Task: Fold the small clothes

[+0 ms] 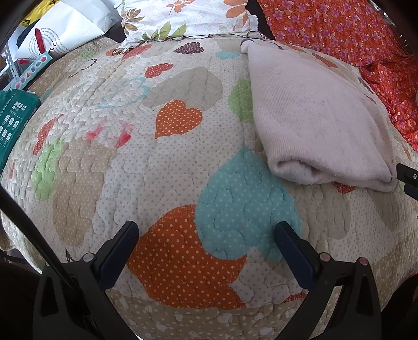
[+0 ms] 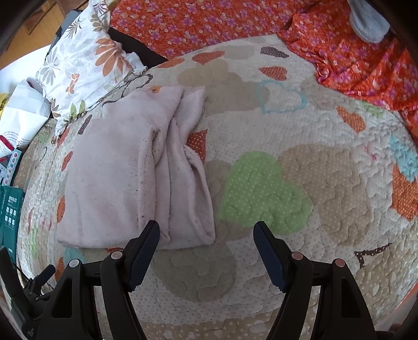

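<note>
A pale pink fleece garment [image 2: 135, 172] lies folded into a long flat bundle on the heart-patterned quilt [image 2: 274, 183]. In the left wrist view the same garment [image 1: 313, 115] lies at the upper right, its rolled near edge facing me. My right gripper [image 2: 206, 235] hovers open just in front of the garment's near right corner, with nothing between its fingers. Over bare quilt [image 1: 183, 183], to the left of the garment and short of it, my left gripper [image 1: 206, 235] stands open and holds nothing. The tip of the right gripper [image 1: 407, 177] shows at the right edge by the garment's corner.
A floral pillow [image 2: 86, 68] lies at the quilt's far left. Orange flowered fabric [image 2: 352, 55] covers the back and right. A white bag [image 1: 65, 28], a teal box [image 1: 13, 123] and a strip-shaped card [image 1: 31, 70] sit off the left edge. A grey fleece item [image 2: 365, 21] rests at the top right.
</note>
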